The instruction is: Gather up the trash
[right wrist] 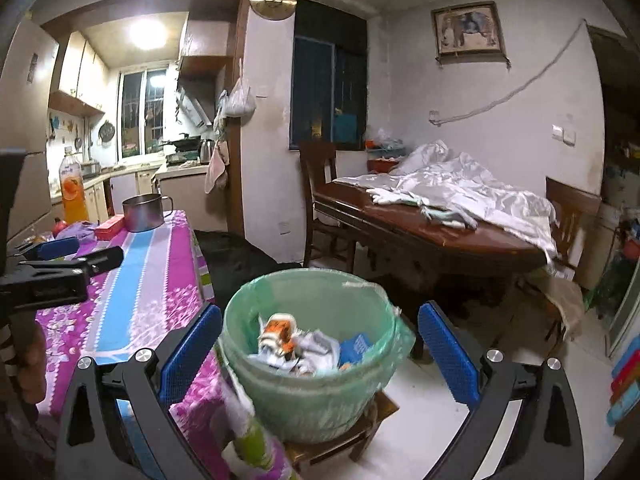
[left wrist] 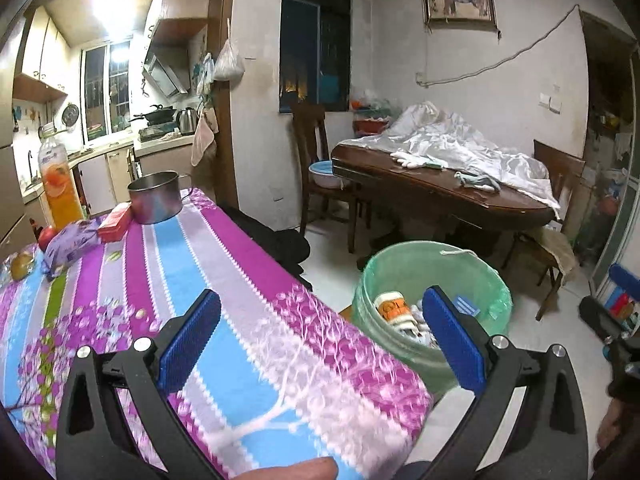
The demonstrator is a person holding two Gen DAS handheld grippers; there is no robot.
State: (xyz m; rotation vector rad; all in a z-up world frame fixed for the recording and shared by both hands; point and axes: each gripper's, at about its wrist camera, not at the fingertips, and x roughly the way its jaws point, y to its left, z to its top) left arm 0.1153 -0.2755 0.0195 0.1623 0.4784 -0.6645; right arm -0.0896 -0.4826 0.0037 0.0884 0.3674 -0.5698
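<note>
Beside table, green-lined bin (right wrist: pixel 316 360), crumpled trash (right wrist: pixel 304 344)

Looked like a lived-in home: dining room opening onto a small kitchen. Ahead and left of the gripper (right wrist: pixel 320 344), past a counter (right wrist: pixel 140 280) spread with a striped floral cloth, stood kitchen cabinets (right wrist: pixel 76 68), a barred window (right wrist: pixel 144 112), a range hood (right wrist: pixel 196 110), a wok (right wrist: pixel 186 143) and a kettle (right wrist: pixel 206 150) under a bright ceiling lamp (right wrist: pixel 147 35). Ahead and right, a wooden dining table (right wrist: pixel 440 236) heaped with white laundry (right wrist: pixel 472 188), with wooden chairs (right wrist: pixel 320 184) around it. Higher on the wall beyond, a framed picture (right wrist: pixel 468 29). Directly in front, a green-lined trash bin (right wrist: pixel 312 392) on a low stool (right wrist: pixel 380 416).
</note>
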